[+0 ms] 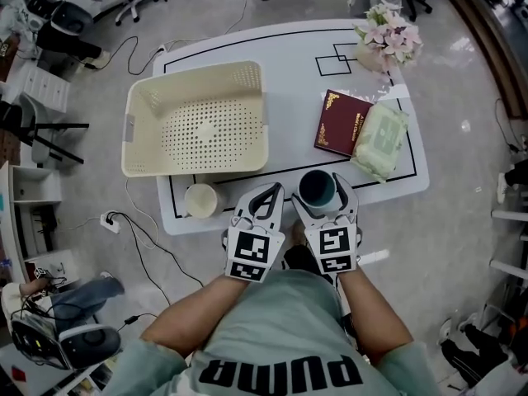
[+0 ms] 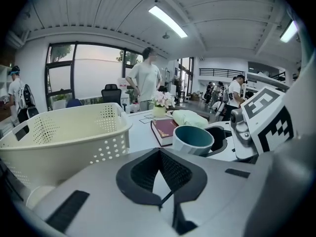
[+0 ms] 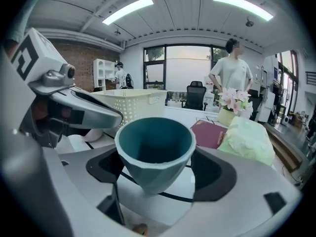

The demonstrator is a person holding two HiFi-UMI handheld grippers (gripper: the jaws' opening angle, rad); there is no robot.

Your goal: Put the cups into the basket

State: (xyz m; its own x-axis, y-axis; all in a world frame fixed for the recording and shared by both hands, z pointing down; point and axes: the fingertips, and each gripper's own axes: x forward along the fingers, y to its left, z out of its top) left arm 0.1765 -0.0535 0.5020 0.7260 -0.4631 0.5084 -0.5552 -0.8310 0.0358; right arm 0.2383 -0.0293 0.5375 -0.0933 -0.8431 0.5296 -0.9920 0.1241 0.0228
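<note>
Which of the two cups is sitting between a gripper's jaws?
The teal cup, standing between the right gripper's open jaws. The cream cup sits alone at the table edge by the basket.

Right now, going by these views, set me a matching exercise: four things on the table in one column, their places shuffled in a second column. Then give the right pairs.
Things
1. teal cup
2. cream cup
3. basket
4. dark red book

Places
a. next to the green packet
b. on the left side of the table in the head view, with nothing in it
c. between the open jaws of the right gripper
d. at the table's near edge, in front of the basket

Pairs: 1-c, 2-d, 3-b, 4-a
</note>
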